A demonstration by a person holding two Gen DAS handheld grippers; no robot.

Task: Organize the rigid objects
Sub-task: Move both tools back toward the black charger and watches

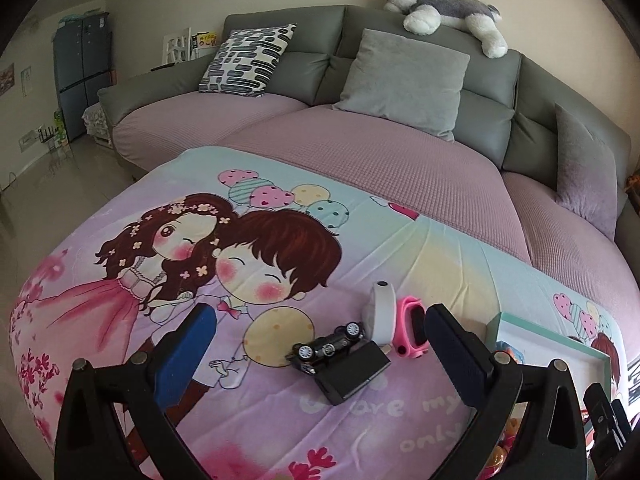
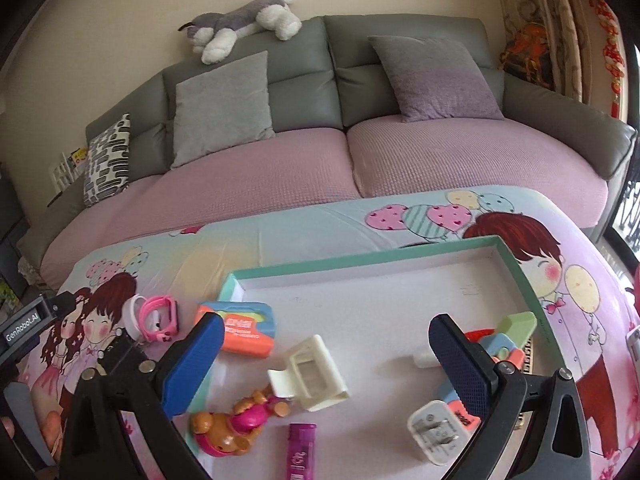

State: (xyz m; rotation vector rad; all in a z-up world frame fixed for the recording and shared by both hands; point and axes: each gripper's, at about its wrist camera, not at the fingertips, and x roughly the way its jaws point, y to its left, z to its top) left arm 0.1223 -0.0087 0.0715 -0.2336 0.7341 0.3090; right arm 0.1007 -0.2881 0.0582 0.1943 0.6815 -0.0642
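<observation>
Toys aside, left gripper [image 2: 24,330] reads "GenRobot.AI".

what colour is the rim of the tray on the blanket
Teal green rim on the tray, white inside; it shows best in the right wrist view.

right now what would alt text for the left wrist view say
The open left gripper hovers over a cartoon-print blanket, with a black toy car, a black box, a white band and a pink watch clustered between its fingers. A teal-rimmed tray sits at right, a grey sofa behind.
</observation>
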